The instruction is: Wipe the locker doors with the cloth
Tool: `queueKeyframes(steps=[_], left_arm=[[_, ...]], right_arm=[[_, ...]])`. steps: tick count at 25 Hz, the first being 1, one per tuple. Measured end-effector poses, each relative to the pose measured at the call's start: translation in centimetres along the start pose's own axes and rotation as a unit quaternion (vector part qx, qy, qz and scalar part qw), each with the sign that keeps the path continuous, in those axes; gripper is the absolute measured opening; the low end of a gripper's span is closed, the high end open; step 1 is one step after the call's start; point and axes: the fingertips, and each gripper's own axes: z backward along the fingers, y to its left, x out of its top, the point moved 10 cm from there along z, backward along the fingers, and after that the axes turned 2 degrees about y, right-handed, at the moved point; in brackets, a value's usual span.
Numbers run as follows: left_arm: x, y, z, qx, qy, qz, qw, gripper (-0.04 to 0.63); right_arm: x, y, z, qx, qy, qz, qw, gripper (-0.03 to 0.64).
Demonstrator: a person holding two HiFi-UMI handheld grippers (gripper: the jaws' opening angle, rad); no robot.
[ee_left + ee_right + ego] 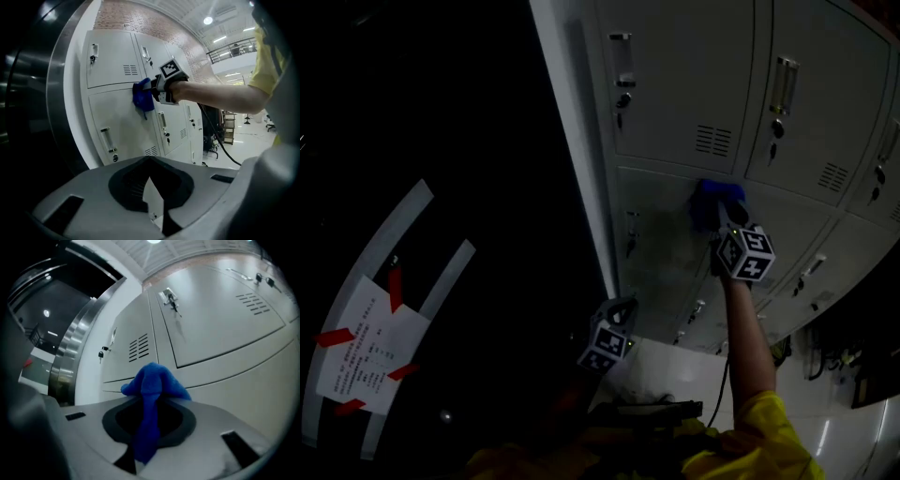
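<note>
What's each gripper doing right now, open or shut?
Left gripper: shut, nothing between its jaws.
Right gripper: shut on the blue cloth, against a locker door.

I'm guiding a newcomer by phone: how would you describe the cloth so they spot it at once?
Find the bank of pale grey lockers. At the seam between two doors in its end column, the right gripper holds a bunched cloth against the metal. It is the only bright blue thing there.

The head view is very dim, its left half almost black; only the locker doors (694, 84) catch weak grey light. Both gripper views are brighter, lit by ceiling lamps (208, 20), with strong fisheye bending, dark vignetted edges and near-lens softness.
</note>
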Motion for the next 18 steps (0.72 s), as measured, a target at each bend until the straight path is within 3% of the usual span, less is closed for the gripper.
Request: queueKeyframes(steps=[3,7,11,15,18], left_arm=[[-0.7,0.9,0.4,0.013,0.012,0.002,0.9998,0.003],[-0.9,1.1,0.5,0.020,0.017,0.014,0.9996,0.003],[-0.9,0.7,0.4,0.024,0.018,0.026,0.9992,0.003],[-1.2,0.4,-0.7,0.020,0.012,0.033,0.9992,0.003],[-0.9,0.4,-1.4,0.013,0.008,0.034,0.9993,0.003]], right_arm=[[-0.9,3.2,-2.6,0.043,-0.007,0.004,0.999,0.065],[-2.3,11.2,-9.2,0.119,0.013,0.022,0.993,0.066],[-3.0,16.7,-13.4,0.147,0.030,0.017,0.989,0.066],[-2.7,14.5,-10.4,0.149,0.022,0.011,0.989,0.066],[-3.7,8.7,-4.3,0.100,0.010,0.004,0.995,0.066]])
